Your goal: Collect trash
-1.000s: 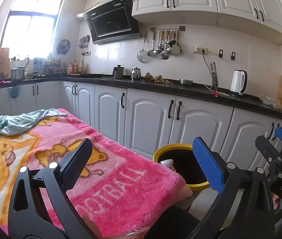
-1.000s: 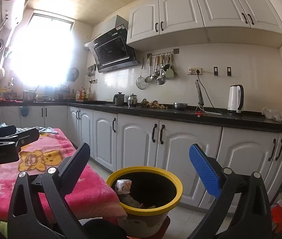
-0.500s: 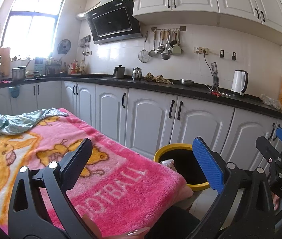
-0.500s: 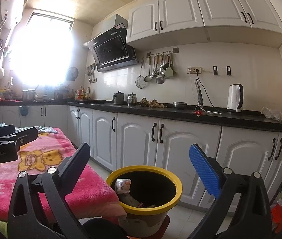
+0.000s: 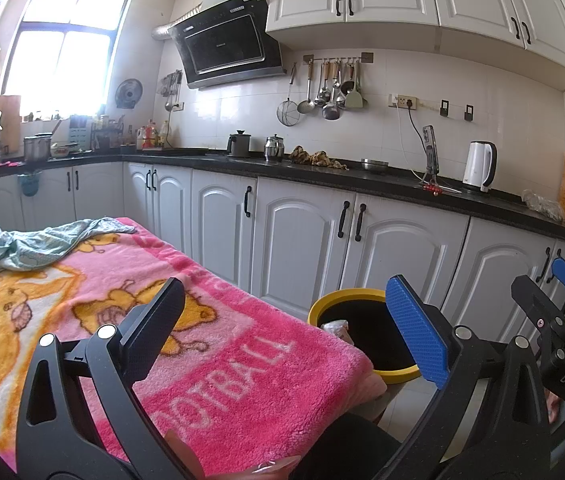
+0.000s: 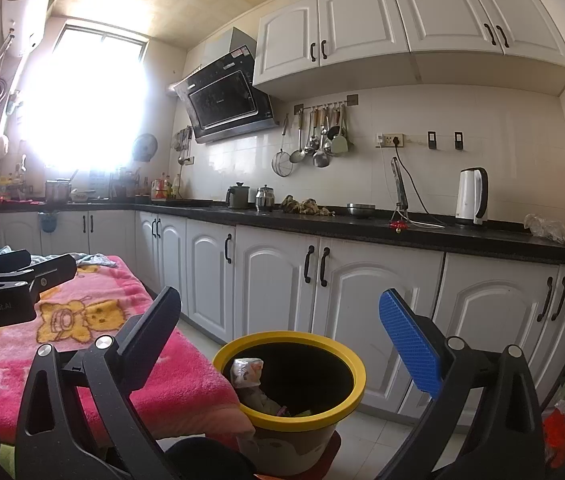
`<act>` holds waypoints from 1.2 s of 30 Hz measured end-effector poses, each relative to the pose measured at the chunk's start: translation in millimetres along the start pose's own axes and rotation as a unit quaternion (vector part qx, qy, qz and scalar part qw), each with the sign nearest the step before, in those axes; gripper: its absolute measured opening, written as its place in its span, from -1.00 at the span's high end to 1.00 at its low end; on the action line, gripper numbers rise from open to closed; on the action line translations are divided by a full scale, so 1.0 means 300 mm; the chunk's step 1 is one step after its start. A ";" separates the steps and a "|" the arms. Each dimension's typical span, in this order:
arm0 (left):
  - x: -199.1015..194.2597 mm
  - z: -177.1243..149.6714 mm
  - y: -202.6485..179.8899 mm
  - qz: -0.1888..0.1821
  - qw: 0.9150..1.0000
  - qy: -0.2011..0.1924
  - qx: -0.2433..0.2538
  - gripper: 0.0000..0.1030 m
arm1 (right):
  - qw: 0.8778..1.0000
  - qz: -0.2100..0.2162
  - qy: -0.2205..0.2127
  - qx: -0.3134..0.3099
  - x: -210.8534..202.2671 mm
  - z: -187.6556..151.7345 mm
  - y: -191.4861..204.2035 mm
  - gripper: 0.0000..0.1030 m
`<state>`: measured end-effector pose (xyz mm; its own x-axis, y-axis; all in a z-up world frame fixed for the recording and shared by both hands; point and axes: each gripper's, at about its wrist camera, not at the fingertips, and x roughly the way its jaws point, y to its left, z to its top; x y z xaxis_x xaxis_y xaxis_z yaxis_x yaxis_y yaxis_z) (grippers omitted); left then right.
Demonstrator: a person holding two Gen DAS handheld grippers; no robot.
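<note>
Fluffy pink blanket, round yellow-rimmed bin

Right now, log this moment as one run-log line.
left gripper: open, empty | right gripper: open, empty | yellow-rimmed bin: trash inside | pink blanket: no trash seen

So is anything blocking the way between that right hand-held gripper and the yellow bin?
Nothing visible does. The right hand-held gripper is open and empty, with the yellow-rimmed bin straight ahead, its mouth uncovered. The pink blanket lies beside the bin, not across it.
</note>
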<state>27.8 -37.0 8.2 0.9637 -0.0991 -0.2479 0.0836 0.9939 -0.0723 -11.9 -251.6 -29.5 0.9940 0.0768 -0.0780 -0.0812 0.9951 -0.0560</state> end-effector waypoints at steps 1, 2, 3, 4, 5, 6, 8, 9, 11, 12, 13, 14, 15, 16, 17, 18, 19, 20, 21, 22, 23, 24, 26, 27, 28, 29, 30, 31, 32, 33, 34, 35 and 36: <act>0.000 -0.001 0.000 0.001 1.000 0.000 0.000 -0.79 | 1.000 0.000 0.000 0.000 0.000 -0.001 -0.001 -0.88; 0.000 0.000 0.000 0.000 1.000 0.000 0.000 -0.79 | 1.000 0.000 0.000 0.000 0.000 -0.001 -0.001 -0.88; 0.000 -0.001 0.001 0.000 1.000 0.000 0.000 -0.79 | 1.000 0.000 0.000 0.000 0.000 0.000 -0.001 -0.88; 0.000 0.000 0.000 0.000 1.000 0.000 0.001 -0.79 | 1.000 0.000 0.000 0.000 0.000 0.000 -0.001 -0.88; 0.000 0.000 0.000 0.000 1.000 0.000 0.000 -0.79 | 1.000 0.001 0.000 0.000 0.000 0.000 -0.002 -0.88; -0.001 0.000 0.000 0.000 1.000 0.000 0.000 -0.79 | 1.000 0.000 0.000 0.000 0.000 0.000 -0.001 -0.88; 0.000 0.000 0.000 0.000 1.000 0.000 0.001 -0.79 | 1.000 0.000 0.000 0.000 0.000 0.001 -0.001 -0.88; 0.000 0.000 0.000 0.000 1.000 0.000 0.001 -0.79 | 1.000 0.000 0.000 0.000 0.001 0.001 -0.002 -0.88; -0.001 0.000 0.000 0.000 1.000 0.000 0.000 -0.79 | 1.000 0.000 0.000 0.000 0.000 0.001 0.000 -0.88; -0.001 0.000 0.000 0.000 1.000 0.000 0.000 -0.79 | 1.000 0.001 0.001 0.000 0.000 0.001 0.000 -0.88; 0.000 -0.001 0.000 0.000 1.000 0.000 0.000 -0.79 | 1.000 0.001 0.001 0.000 -0.001 0.002 0.000 -0.88; 0.000 -0.001 0.001 0.000 1.000 0.000 0.000 -0.79 | 1.000 0.001 0.001 0.000 0.001 -0.006 0.000 -0.88; 0.000 0.000 0.000 0.000 1.000 0.000 0.000 -0.79 | 1.000 0.001 0.001 0.001 -0.001 -0.005 0.001 -0.88; -0.001 0.000 0.000 0.000 1.000 0.000 0.000 -0.79 | 1.000 0.001 0.001 0.001 0.001 -0.005 0.000 -0.88; 0.000 0.000 0.000 0.000 1.000 0.000 0.000 -0.79 | 1.000 0.001 0.001 0.001 0.000 -0.005 0.001 -0.88; 0.000 0.000 0.000 0.000 1.000 0.000 0.000 -0.79 | 1.000 0.001 0.001 0.001 -0.001 -0.005 0.002 -0.88; 0.000 0.000 0.000 0.000 1.000 0.000 0.000 -0.79 | 1.000 0.001 0.001 0.000 0.000 -0.005 0.000 -0.88; -0.001 0.000 0.000 0.000 1.000 0.000 0.000 -0.79 | 1.000 0.001 0.001 0.001 0.001 -0.005 0.000 -0.88; 0.000 0.000 0.001 0.000 1.000 0.000 0.000 -0.79 | 1.000 0.001 0.001 0.000 0.000 -0.005 0.002 -0.88; 0.000 0.001 0.000 0.000 1.000 0.000 0.000 -0.79 | 1.000 0.001 0.002 0.000 0.001 -0.004 0.000 -0.88; 0.000 0.000 0.000 0.000 1.000 0.000 0.000 -0.79 | 1.000 0.001 0.002 0.001 0.001 -0.005 0.001 -0.88; 0.000 -0.001 -0.001 0.000 1.000 0.000 0.000 -0.79 | 1.000 0.002 0.003 0.001 0.002 -0.007 0.002 -0.88; 0.000 -0.001 -0.001 0.000 1.000 0.000 0.000 -0.79 | 1.000 0.001 0.002 0.000 0.002 -0.006 0.002 -0.88; 0.000 -0.001 -0.001 0.000 1.000 0.001 0.000 -0.79 | 1.000 0.001 0.001 0.001 0.001 -0.005 0.002 -0.88; 0.000 -0.001 -0.002 0.000 1.000 0.001 0.000 -0.79 | 1.000 0.001 0.001 0.001 0.002 -0.005 0.000 -0.88; 0.000 -0.001 -0.002 0.000 1.000 0.001 0.000 -0.79 | 1.000 0.001 0.001 0.001 0.002 -0.006 0.001 -0.88; 0.000 -0.001 -0.003 0.001 1.000 0.001 0.000 -0.79 | 1.000 0.000 0.001 0.001 0.003 -0.009 0.004 -0.88; 0.000 0.000 -0.003 0.001 1.000 0.001 0.000 -0.79 | 1.000 0.001 0.002 0.001 0.004 -0.008 0.001 -0.88; -0.001 -0.001 -0.003 0.000 1.000 0.001 -0.001 -0.79 | 1.000 0.001 0.002 0.000 0.004 -0.008 0.002 -0.88; -0.001 0.000 -0.004 0.001 1.000 0.001 0.000 -0.79 | 1.000 0.001 0.003 0.001 0.003 -0.008 0.003 -0.88; -0.001 -0.001 -0.005 0.001 1.000 0.000 0.000 -0.79 | 1.000 0.001 0.001 0.001 0.003 -0.007 0.001 -0.88; 0.000 -0.001 -0.003 0.001 1.000 0.000 0.000 -0.79 | 1.000 0.001 0.001 0.001 0.003 -0.007 0.001 -0.88; 0.000 -0.001 -0.003 0.000 1.000 0.001 0.000 -0.79 | 1.000 0.000 0.001 0.001 0.003 -0.007 0.001 -0.88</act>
<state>27.7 -37.9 8.0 0.9634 -0.0986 -0.2492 0.0831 0.9939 -0.0721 -11.1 -251.4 -31.6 0.9939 0.0766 -0.0798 -0.0811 0.9952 -0.0545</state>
